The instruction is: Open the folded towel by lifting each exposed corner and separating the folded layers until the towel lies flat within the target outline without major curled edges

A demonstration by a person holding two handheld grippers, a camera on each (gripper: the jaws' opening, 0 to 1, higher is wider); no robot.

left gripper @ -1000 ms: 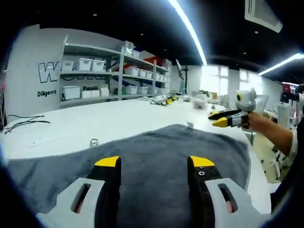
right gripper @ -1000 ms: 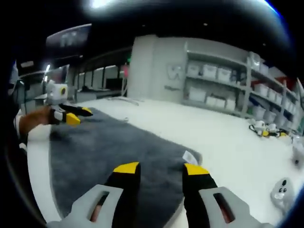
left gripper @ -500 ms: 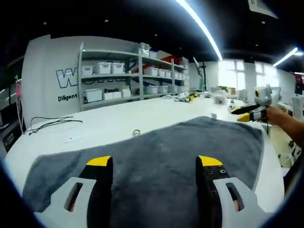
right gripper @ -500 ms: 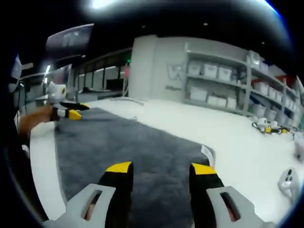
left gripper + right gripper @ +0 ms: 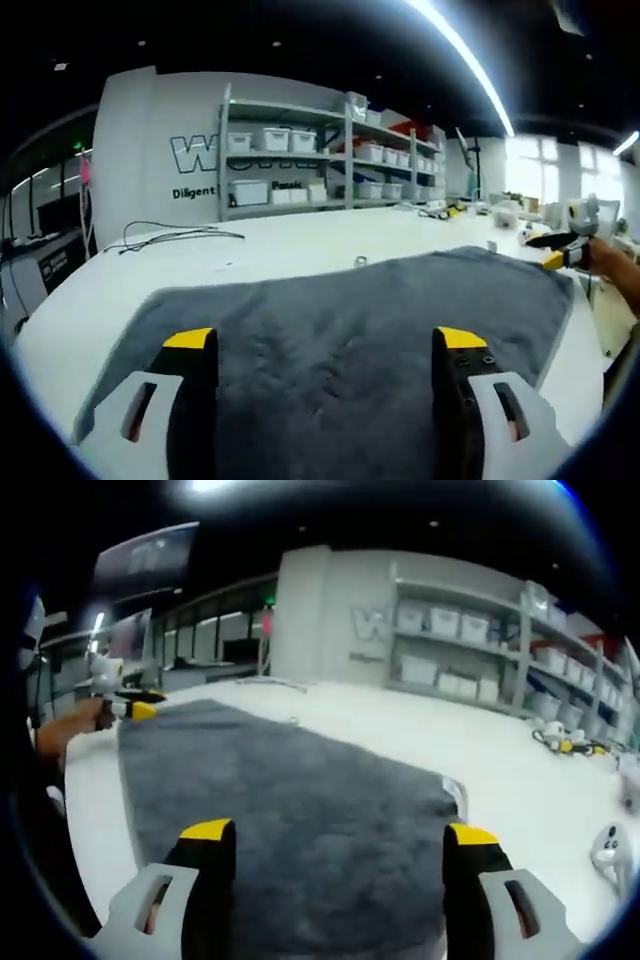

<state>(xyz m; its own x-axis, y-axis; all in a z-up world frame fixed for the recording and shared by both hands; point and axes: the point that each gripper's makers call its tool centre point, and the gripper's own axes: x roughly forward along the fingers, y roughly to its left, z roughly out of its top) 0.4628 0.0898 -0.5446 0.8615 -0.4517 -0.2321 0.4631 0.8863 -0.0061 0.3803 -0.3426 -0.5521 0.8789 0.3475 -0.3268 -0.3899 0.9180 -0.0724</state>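
Grey towel (image 5: 350,330) spread flat on the white surface (image 5: 200,265).
Left gripper (image 5: 325,345) and right gripper (image 5: 340,835) hover over opposite towel ends, fingers wide apart, holding nothing.

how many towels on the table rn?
1. A single gray towel lies spread open on the white table, under the left gripper and the right gripper. Any layer still folded beneath it would be hidden.
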